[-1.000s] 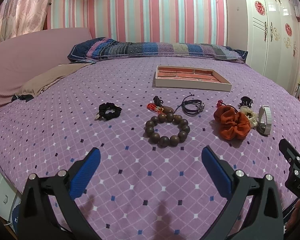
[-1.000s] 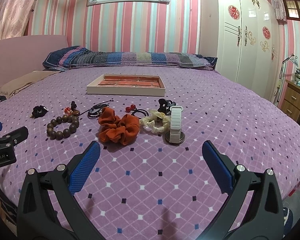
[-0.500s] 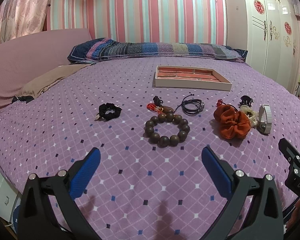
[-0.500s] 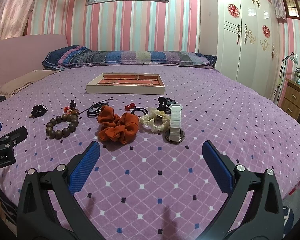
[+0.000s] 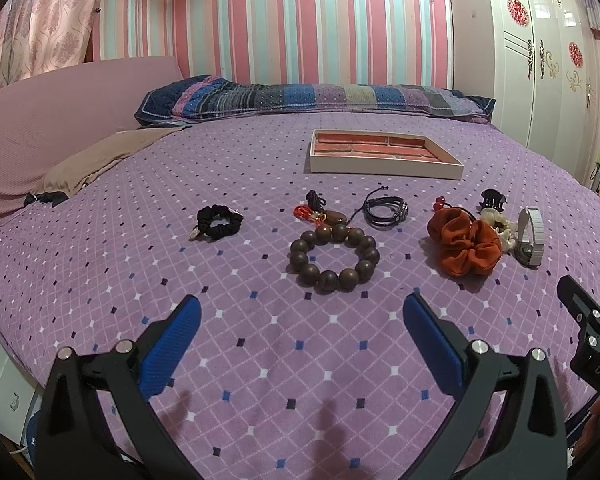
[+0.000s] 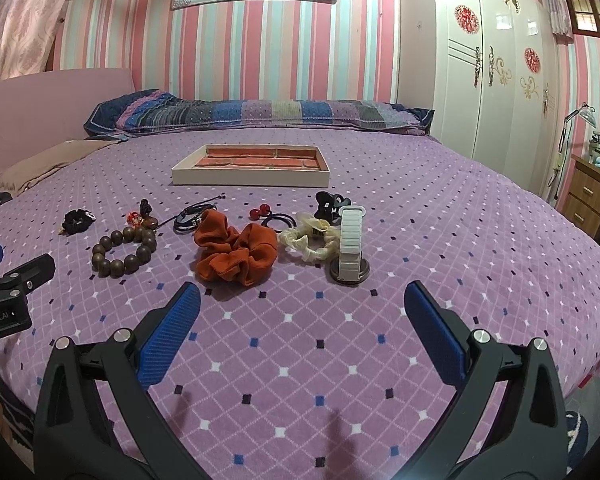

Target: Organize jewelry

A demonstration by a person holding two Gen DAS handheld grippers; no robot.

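Observation:
Jewelry lies in a row on the purple bedspread. In the left wrist view: a black scrunchie point(image 5: 219, 222), a brown bead bracelet point(image 5: 334, 258), a black cord bracelet point(image 5: 385, 210), an orange scrunchie point(image 5: 464, 246), a white watch point(image 5: 531, 236). A shallow tray point(image 5: 384, 166) with a brick-pattern floor sits behind them. My left gripper point(image 5: 298, 334) is open and empty, short of the bead bracelet. My right gripper point(image 6: 300, 326) is open and empty, short of the orange scrunchie point(image 6: 236, 252) and the watch point(image 6: 350, 250). The tray point(image 6: 251, 178) also shows in the right wrist view.
A cream scrunchie point(image 6: 310, 240), a black claw clip point(image 6: 330, 204) and a red-bead hair tie point(image 6: 268, 216) lie near the watch. A patchwork pillow point(image 5: 312, 98) lies at the headboard. A white wardrobe point(image 6: 488, 80) and a wooden nightstand point(image 6: 588, 196) stand right of the bed.
Both grippers have moved slightly forward toward the jewelry; the items sit a little nearer in view. Both stay open and empty.

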